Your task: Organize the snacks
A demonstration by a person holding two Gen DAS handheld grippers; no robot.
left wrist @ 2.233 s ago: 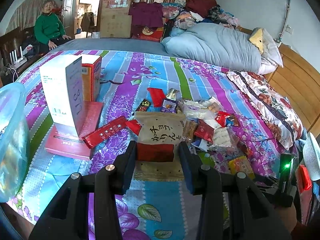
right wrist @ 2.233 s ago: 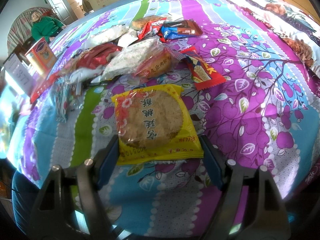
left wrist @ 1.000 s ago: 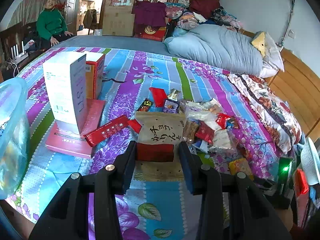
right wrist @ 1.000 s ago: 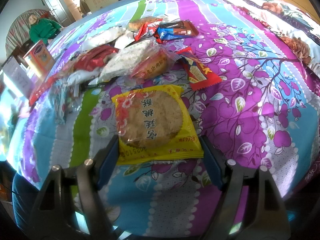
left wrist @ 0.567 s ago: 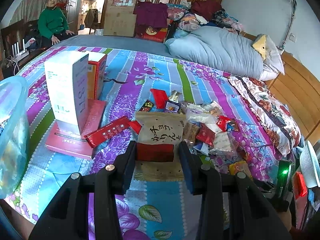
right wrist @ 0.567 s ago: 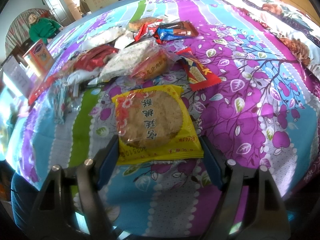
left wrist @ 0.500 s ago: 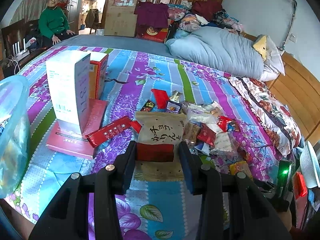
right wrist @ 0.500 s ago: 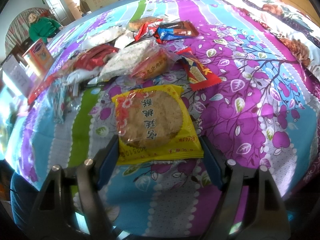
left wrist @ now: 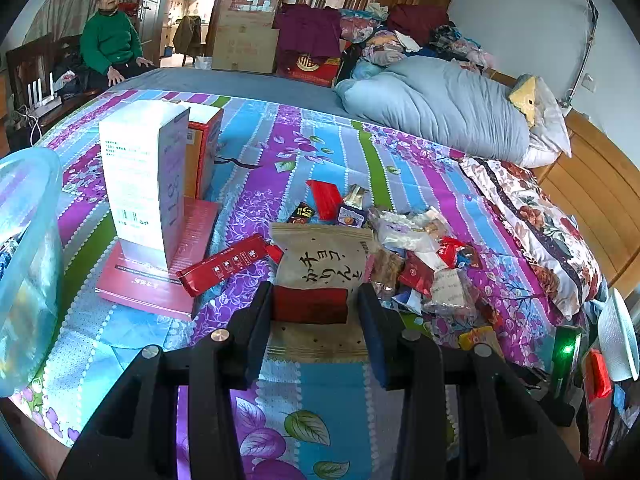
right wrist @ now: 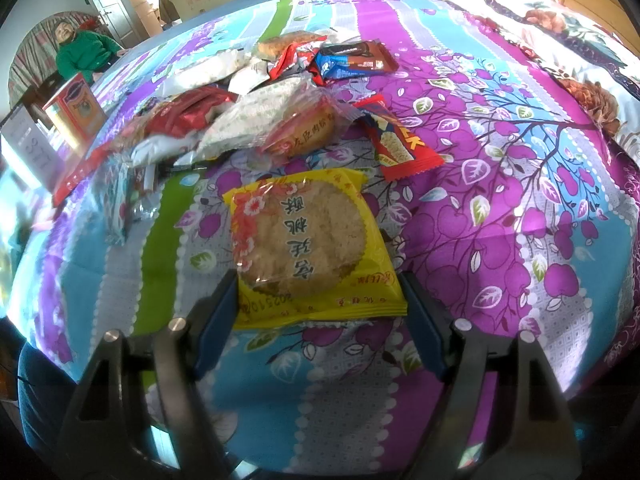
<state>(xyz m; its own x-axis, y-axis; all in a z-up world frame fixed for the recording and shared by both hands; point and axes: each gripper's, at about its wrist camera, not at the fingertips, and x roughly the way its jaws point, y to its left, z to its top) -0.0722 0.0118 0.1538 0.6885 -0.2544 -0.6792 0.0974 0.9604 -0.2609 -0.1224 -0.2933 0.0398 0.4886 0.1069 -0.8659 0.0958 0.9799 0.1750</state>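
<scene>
My left gripper is shut on a beige and red snack packet with black writing, held above the bedspread. My right gripper is shut on a yellow biscuit packet with a round cookie inside, held above the bed. A heap of loose snack packets lies in the middle of the bed; it also shows in the right wrist view. A clear blue plastic tub stands at the left edge of the left wrist view.
A white carton and an orange-red box stand on a flat red box left of the heap. A grey-blue duvet lies at the bed's head. A person in green sits beyond the bed.
The left wrist view has shifted slightly, the bed and boxes moving a little in frame. Both grippers keep their packets. The right gripper has barely moved.
</scene>
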